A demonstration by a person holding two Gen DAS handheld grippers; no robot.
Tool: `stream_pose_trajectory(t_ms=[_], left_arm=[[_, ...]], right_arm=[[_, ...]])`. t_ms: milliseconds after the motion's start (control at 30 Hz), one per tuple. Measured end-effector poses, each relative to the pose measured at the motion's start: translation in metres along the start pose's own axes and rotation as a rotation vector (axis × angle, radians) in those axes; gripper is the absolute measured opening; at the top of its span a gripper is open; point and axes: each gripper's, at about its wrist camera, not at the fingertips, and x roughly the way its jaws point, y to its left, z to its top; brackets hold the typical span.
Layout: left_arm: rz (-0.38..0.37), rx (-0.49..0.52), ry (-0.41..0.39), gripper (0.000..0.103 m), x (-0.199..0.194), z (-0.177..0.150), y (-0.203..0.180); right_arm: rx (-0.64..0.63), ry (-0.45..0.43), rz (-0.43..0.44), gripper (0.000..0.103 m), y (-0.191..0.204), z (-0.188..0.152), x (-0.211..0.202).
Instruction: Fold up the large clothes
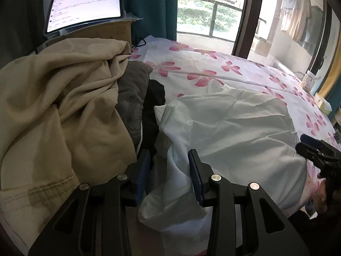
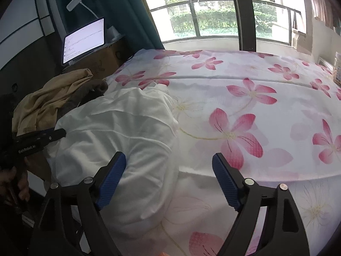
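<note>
A large white garment (image 1: 230, 128) lies crumpled on the flowered bed sheet (image 1: 202, 68) near the bed's front edge; it also shows in the right wrist view (image 2: 119, 132). My left gripper (image 1: 169, 172) is open, its blue pads either side of the garment's hanging left edge. My right gripper (image 2: 169, 177) is open wide over the garment's right edge and the sheet (image 2: 255, 111). The left gripper (image 2: 40, 137) shows at the left of the right wrist view, and the right gripper (image 1: 315, 151) at the right of the left wrist view.
A heap of clothes lies at the bed's left: a beige garment (image 1: 57, 106), a grey one (image 1: 132, 89) and a black one (image 1: 155, 104). A lit tablet (image 1: 85, 6) stands on a cardboard box behind. Windows and a teal curtain (image 1: 149, 6) lie beyond.
</note>
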Motion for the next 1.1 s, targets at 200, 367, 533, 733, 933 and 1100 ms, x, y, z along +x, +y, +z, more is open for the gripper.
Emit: stream_pose_trajectory(t_ms=[200, 367, 533, 733, 933, 1100], left_arm=[[-0.006, -0.026, -0.093, 0.039, -0.027, -0.001, -0.006], [-0.010, -0.012, -0.154, 0.039, -0.048, 0.005, -0.021], [-0.040, 0.017, -0.145, 0.039, -0.050, 0.008, -0.044], [-0.090, 0.058, -0.103, 0.039, -0.042, 0.004, -0.077], [-0.153, 0.111, -0.099, 0.039, -0.039, 0.002, -0.109], [-0.193, 0.110, -0.131, 0.039, -0.040, 0.008, -0.132]], right_arm=[[0.008, -0.011, 0.001, 0.085, -0.008, -0.008, -0.009], [0.003, -0.032, -0.013, 0.085, -0.011, -0.011, -0.019], [0.019, -0.047, -0.031, 0.085, -0.022, -0.014, -0.030], [0.065, -0.058, -0.052, 0.085, -0.042, -0.018, -0.043], [0.099, -0.066, -0.067, 0.086, -0.064, -0.021, -0.055], [0.127, -0.083, -0.118, 0.089, -0.083, -0.022, -0.068]])
